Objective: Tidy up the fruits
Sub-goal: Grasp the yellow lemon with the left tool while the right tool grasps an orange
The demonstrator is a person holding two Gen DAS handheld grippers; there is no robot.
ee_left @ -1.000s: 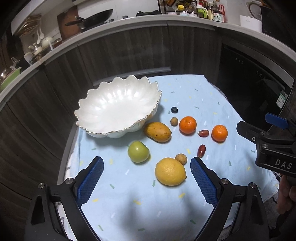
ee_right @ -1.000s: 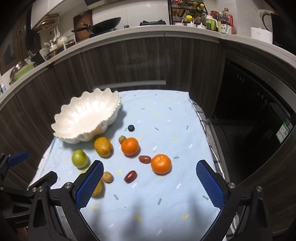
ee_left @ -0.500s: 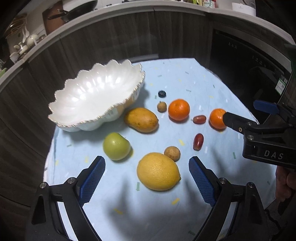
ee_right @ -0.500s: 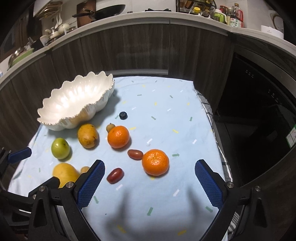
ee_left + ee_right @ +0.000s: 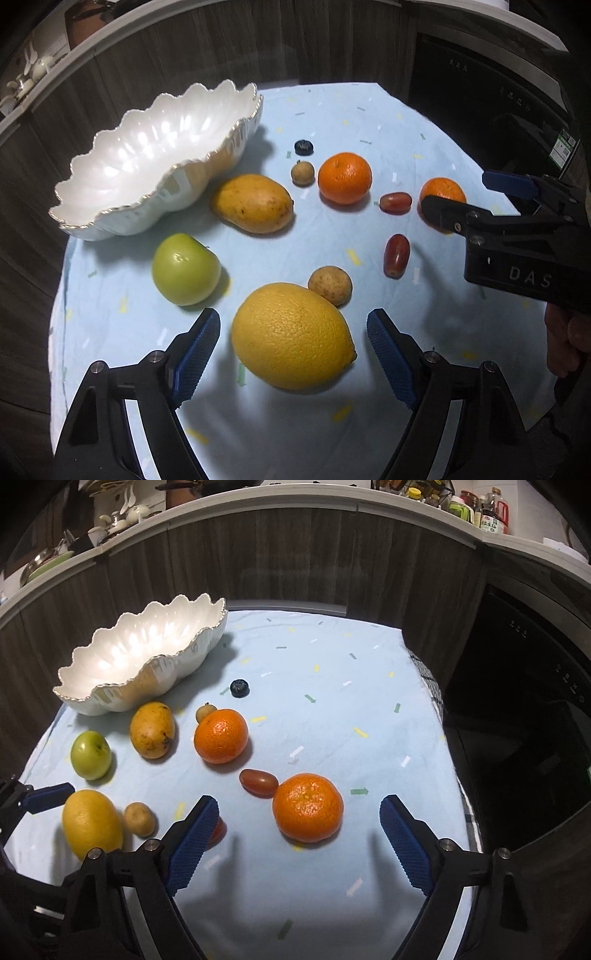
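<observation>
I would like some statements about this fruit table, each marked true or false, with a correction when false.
1. The white bowl has no fruit inside. True.
2. The lemon lies between the fingers of the left gripper, not yet pressed. True; the jaws are closing.
3. The right gripper already clamps the near orange. False: its fingers stand apart from it, closing.
4. The blueberry sits in the bowl. False: it lies on the cloth.
5. The green apple touches the mango. False: cloth shows between them.
</observation>
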